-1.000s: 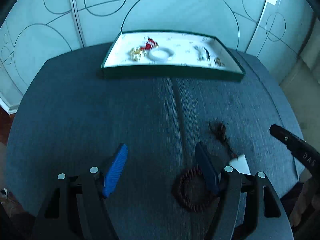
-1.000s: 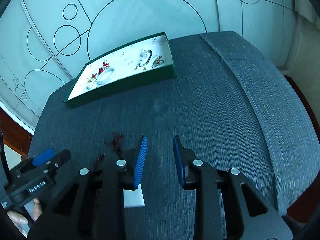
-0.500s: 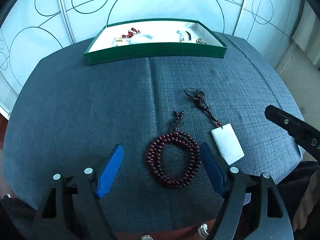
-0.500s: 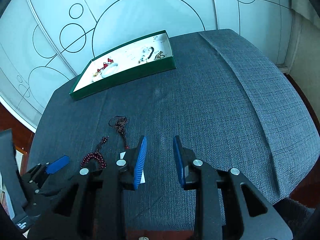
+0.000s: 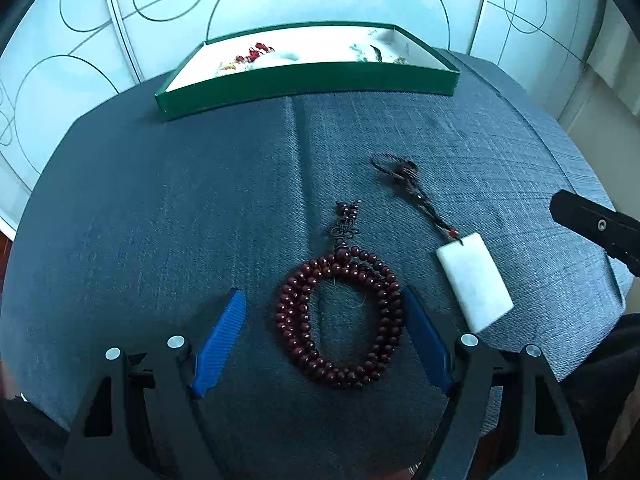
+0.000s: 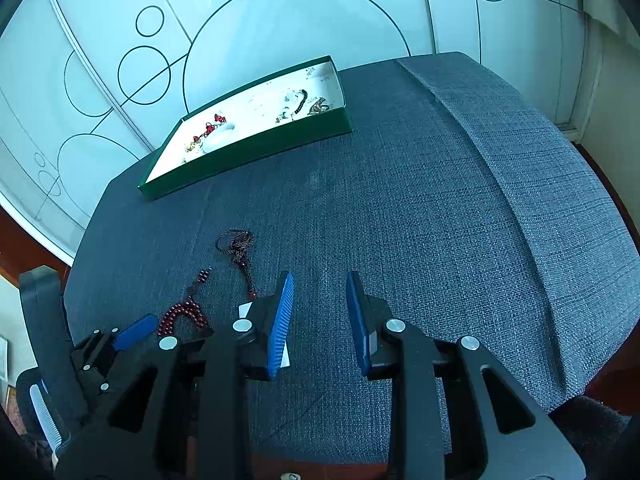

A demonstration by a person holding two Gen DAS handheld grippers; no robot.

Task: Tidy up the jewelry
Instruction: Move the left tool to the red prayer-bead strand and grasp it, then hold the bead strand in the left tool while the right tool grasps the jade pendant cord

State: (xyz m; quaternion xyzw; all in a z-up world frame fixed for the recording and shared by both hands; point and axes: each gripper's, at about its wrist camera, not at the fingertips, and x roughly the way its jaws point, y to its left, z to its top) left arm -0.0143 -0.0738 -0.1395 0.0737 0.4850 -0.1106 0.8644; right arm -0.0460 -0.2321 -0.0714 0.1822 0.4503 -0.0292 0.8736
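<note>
Between the left claw's [image 5: 322, 322] spread jaws lies the beads [image 5: 338, 320]: clench next, then carry to tray [image 5: 308, 80]; right claw [image 6: 320, 300] released.

A dark red bead bracelet [image 5: 338, 316] lies flat on the tabletop [image 5: 160, 208] in a doubled loop, its knotted tassel pointing toward the tray [image 5: 308, 80]. Just beside it, apart, lies a white rectangular pendant [image 5: 474, 280] on a dark braided cord [image 5: 408, 184] that trails toward the tray. The green tray, white inside, sits at the far edge holding a white bangle [image 5: 286, 56], red beads [image 5: 254, 53] and other small pieces.
</note>
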